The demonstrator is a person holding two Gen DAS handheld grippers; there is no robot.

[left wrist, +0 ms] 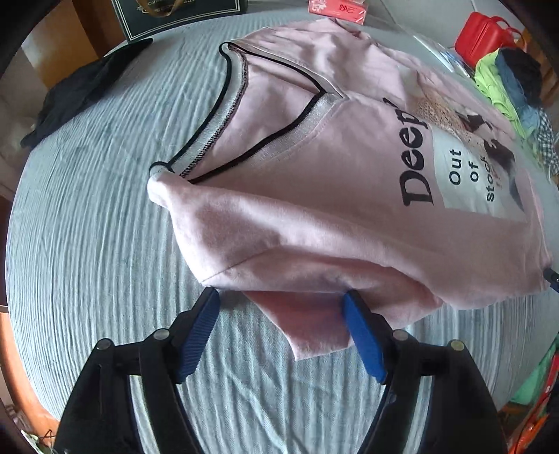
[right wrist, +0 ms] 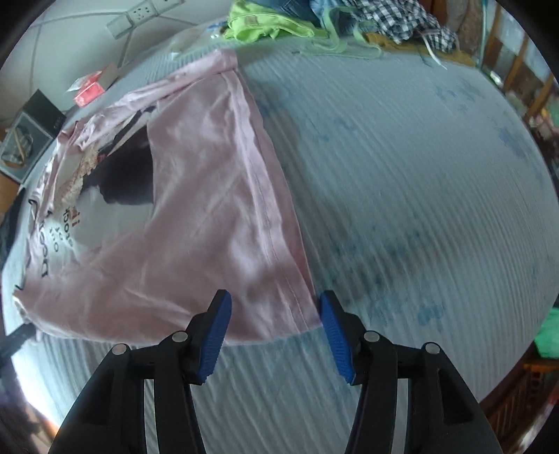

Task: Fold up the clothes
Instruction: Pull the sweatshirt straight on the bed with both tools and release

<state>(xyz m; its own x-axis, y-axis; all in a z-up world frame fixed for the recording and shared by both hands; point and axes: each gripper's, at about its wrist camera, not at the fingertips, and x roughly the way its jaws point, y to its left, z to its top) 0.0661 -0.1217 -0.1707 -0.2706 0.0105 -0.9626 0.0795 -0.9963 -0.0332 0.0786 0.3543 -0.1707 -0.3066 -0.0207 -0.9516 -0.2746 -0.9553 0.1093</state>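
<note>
- On the pale blue ribbed bedspread, at your far left in the left wrist view, a dark garment lies crumpled near the edge, well apart from the shirt.
- Just ahead of your left gripper sits the pink T-shirt, partly folded, its dark-trimmed V-neck collar toward the left and the "Deep / Out of stock" print toward the right.
- Your left gripper's jaws stand wide apart, holding nothing; a loose pink sleeve lies between the blue pads.
- Your right gripper is likewise spread and holds nothing, its fingers straddling the shirt's near hem corner.
- Farther right and behind, a pile of clothes in green, denim and check rests at the bed's far edge.
</note>
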